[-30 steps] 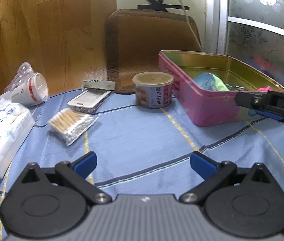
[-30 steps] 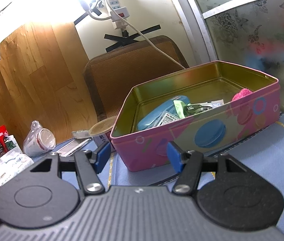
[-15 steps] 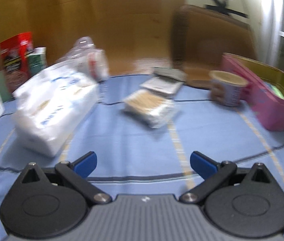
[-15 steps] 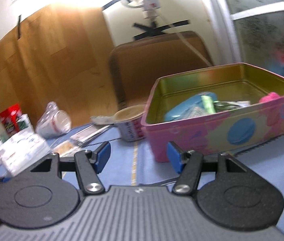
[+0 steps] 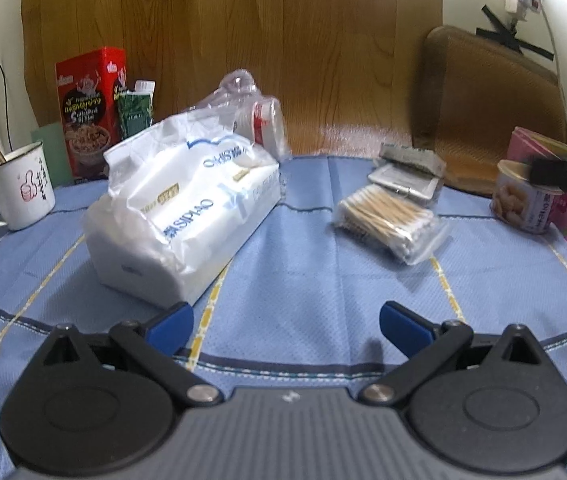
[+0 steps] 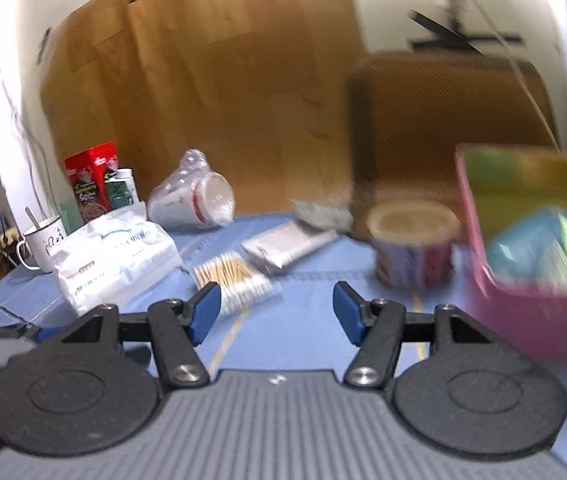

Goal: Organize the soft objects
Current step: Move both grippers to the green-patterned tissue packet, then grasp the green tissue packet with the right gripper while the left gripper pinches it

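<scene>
The tissue pack point(image 5: 187, 204) lies on the blue-clothed table point(image 5: 303, 288), left of centre, just ahead of your left gripper point(image 5: 285, 322), whose fingers are spread wide and hold nothing. To its left stands a white mug point(image 5: 19, 188); behind it, a bag of paper cups point(image 5: 255, 120). Further right sits the cotton swab bag point(image 5: 387, 220), then a lidded tub point(image 5: 523, 200) beside the pink tin point(image 6: 531, 248). Your right gripper point(image 6: 277, 312) hangs above the table with fingers apart, empty
</scene>
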A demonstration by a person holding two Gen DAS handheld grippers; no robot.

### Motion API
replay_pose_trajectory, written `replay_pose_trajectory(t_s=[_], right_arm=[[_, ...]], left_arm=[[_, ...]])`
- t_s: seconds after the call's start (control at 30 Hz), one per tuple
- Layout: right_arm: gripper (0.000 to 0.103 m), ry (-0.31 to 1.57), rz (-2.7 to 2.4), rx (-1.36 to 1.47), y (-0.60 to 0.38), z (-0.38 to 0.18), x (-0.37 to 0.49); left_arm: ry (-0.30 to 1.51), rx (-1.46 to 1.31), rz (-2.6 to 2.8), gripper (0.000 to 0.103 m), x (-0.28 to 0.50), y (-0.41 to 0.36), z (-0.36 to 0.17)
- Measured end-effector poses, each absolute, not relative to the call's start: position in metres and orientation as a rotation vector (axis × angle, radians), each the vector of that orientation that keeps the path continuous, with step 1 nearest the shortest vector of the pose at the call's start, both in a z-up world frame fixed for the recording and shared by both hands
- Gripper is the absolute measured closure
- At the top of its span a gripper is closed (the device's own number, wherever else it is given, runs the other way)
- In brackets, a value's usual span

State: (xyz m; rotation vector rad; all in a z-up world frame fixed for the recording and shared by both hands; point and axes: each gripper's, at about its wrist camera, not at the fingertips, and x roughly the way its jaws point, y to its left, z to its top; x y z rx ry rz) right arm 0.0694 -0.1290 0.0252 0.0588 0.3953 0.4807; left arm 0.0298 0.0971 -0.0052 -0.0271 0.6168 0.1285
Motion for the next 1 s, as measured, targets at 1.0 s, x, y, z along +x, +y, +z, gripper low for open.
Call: replay_pose_trajectory(t_s=[1.0], right_arm=[[0.045,0.751,0.319,-0.042,-0.040,0.013,0.300]], left_arm=[[0.535,-0.135,0.086,0.000,0.025,0.110,0.001]])
